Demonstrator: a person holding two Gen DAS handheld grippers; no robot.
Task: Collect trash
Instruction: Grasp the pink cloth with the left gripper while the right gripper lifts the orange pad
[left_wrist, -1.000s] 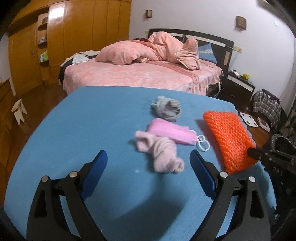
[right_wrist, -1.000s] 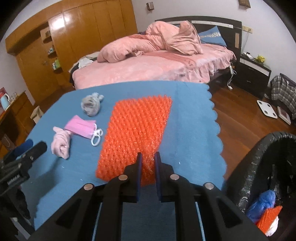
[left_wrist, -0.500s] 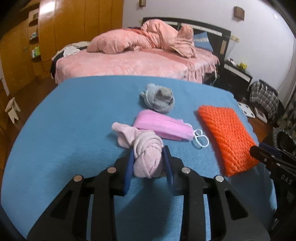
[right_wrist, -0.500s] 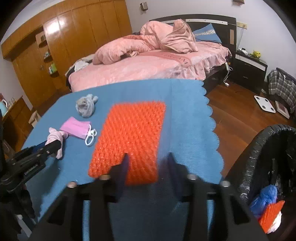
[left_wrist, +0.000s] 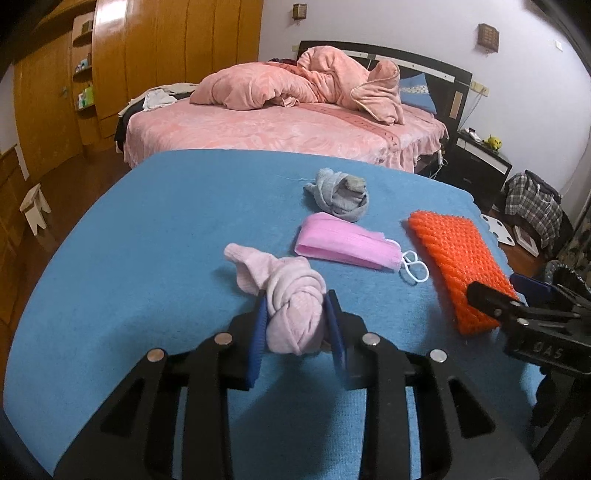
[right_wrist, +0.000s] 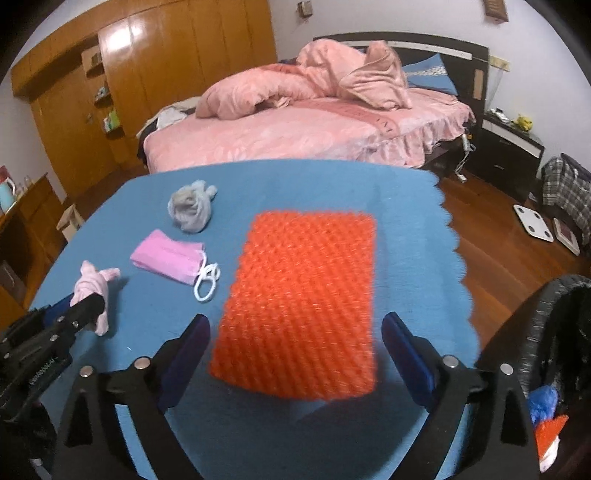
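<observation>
The left tongs (left_wrist: 297, 321) are clamped on the knotted pink sock (left_wrist: 291, 314) at six o'clock on the blue surface (left_wrist: 147, 229); the right tongs (right_wrist: 295, 343) gape around the orange mesh pad (right_wrist: 303, 295); pickup seems underway; next likely calls for lifting toward the black bin (right_wrist: 554, 332) at three o'clock.

Home bedroom: bed (left_wrist: 295, 125) with rumpled pink duvet (left_wrist: 295, 83), wooden wardrobe wall (right_wrist: 166, 74), dark nightstand (left_wrist: 484, 162), bathroom scale (right_wrist: 533, 223) on hardwood floor (right_wrist: 491, 236).
</observation>
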